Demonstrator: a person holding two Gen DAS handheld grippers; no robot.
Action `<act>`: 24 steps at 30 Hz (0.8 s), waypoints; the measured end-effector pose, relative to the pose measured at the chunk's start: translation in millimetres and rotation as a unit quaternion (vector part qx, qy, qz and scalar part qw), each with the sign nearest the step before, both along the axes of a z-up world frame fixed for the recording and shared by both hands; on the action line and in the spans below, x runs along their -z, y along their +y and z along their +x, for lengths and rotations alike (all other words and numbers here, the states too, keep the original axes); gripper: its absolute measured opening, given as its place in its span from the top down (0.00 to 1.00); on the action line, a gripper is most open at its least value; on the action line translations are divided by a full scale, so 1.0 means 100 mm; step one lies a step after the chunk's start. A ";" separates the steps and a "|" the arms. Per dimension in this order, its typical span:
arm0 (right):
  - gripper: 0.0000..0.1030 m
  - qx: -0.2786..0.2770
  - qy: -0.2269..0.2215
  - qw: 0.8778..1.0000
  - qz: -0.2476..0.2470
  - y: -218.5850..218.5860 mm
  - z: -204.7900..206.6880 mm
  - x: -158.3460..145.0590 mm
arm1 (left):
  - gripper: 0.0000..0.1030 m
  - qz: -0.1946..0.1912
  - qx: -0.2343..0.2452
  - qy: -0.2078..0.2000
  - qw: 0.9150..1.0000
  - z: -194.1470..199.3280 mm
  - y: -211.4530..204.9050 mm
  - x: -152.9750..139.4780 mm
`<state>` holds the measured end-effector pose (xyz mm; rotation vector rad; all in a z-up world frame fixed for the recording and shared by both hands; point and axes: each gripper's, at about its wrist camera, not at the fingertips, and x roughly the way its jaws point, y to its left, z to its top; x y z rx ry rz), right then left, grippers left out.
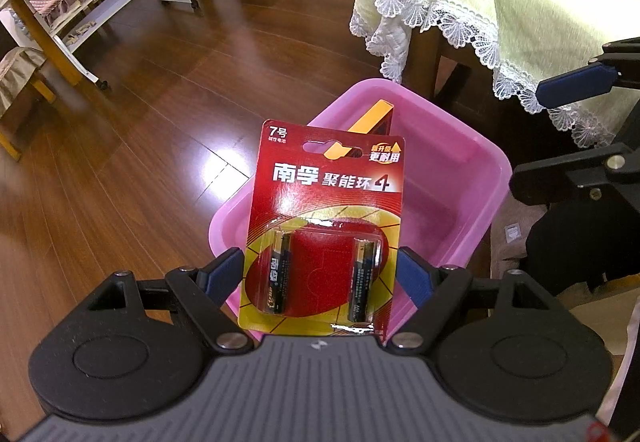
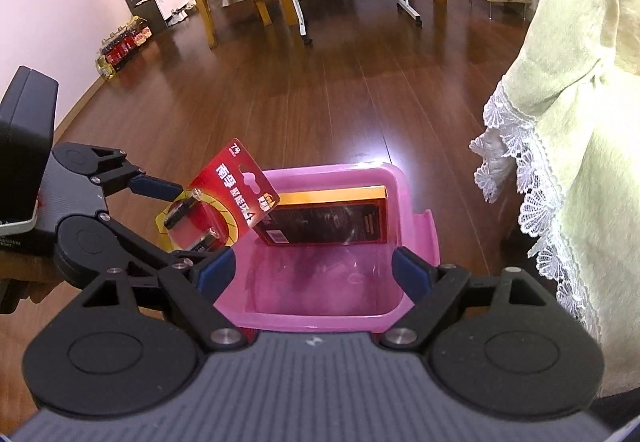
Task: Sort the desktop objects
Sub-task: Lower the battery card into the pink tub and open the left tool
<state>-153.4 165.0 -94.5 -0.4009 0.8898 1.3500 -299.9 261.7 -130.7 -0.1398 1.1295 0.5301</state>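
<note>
The left gripper pinches the battery pack by its lower side edges, over the pink bin. It's probably light, stiff card, maybe slippery. The right gripper is wide open, empty.

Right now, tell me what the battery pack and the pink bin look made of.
Battery pack: glossy printed card under a clear plastic blister, going by the glare and raised bubble over two cells. Pink bin: translucent, smooth moulded plastic; the floor shows faintly through its walls.
</note>
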 end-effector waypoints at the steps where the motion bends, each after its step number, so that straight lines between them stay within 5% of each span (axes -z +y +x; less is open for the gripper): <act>1: 0.19 0.000 0.000 1.000 0.000 0.00 0.00 0.00 | 0.20 0.000 0.000 0.001 1.000 0.00 0.00 0.01; 15: 0.19 0.019 0.007 1.000 -0.005 0.01 0.08 0.04 | 0.20 0.000 0.068 0.025 0.997 0.12 0.12 0.18; 24: 0.19 0.006 0.006 1.000 -0.015 0.08 0.04 0.11 | 0.20 -0.009 0.195 0.070 0.978 0.33 0.12 0.40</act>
